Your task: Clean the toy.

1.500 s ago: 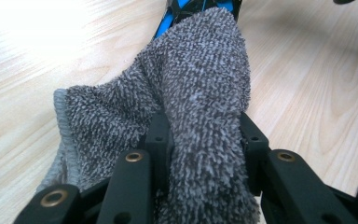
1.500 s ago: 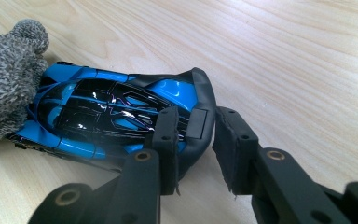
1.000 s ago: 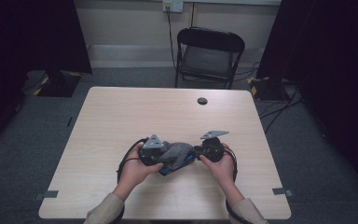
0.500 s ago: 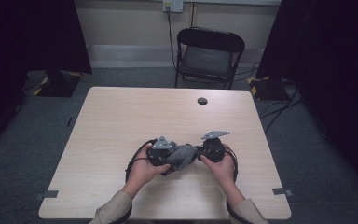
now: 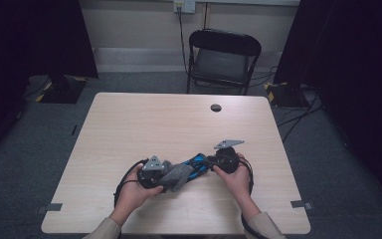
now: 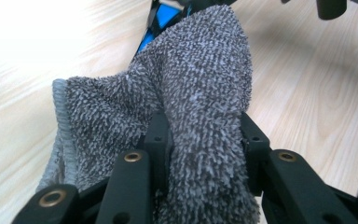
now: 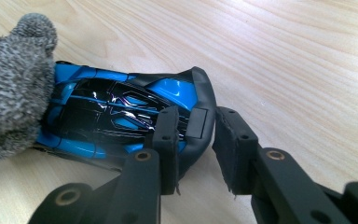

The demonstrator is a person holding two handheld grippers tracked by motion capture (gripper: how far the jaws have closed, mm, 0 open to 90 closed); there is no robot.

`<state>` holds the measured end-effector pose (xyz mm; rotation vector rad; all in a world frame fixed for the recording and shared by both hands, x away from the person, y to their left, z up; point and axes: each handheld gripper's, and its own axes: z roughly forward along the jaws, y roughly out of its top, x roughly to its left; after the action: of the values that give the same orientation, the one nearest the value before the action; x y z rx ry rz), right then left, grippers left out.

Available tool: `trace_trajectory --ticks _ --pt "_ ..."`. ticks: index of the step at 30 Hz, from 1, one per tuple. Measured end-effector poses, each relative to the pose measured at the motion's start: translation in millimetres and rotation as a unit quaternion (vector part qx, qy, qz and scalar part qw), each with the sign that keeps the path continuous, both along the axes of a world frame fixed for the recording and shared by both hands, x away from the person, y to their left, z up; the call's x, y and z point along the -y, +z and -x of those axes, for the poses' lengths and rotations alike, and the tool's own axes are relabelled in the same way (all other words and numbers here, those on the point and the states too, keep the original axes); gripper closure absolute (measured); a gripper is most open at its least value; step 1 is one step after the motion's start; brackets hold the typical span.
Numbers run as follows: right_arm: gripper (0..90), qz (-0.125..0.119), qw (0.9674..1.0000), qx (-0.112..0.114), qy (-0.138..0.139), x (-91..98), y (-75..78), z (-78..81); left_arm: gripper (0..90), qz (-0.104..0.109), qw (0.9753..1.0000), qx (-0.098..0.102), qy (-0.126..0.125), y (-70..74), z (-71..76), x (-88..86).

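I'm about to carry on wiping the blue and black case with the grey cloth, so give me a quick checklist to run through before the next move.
1. Left gripper shut on the grey cloth: ok.
2. Right gripper gripping the rim of the blue and black case: ok; one jaw is inside the rim, the other outside.
3. Cloth touching the case: ok; it covers the end away from the right gripper.
4. Case resting on the table: cannot tell; it may be slightly lifted.
5. Space around the work: ok; the small dark disc lies far off.
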<state>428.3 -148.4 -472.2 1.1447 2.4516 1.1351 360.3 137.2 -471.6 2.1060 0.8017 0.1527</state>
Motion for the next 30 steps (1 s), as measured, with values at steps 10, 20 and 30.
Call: trace_trajectory --ticks 10,20,30 --pt "70.8 -0.005 1.0 -0.004 0.0 0.9 -0.4 -0.8 64.5 -0.006 0.9998 -0.009 0.019 -4.0 10.1 -18.7" --pt "70.8 -0.007 1.0 -0.002 -0.001 1.1 -0.8 -0.4 64.6 -0.001 0.9959 0.003 0.09 0.9 -2.3 -47.4" --pt "70.8 -0.007 1.0 -0.003 0.0 0.5 -0.7 -0.7 64.5 -0.021 0.9944 -0.001 0.103 -9.6 -26.1 -32.6"
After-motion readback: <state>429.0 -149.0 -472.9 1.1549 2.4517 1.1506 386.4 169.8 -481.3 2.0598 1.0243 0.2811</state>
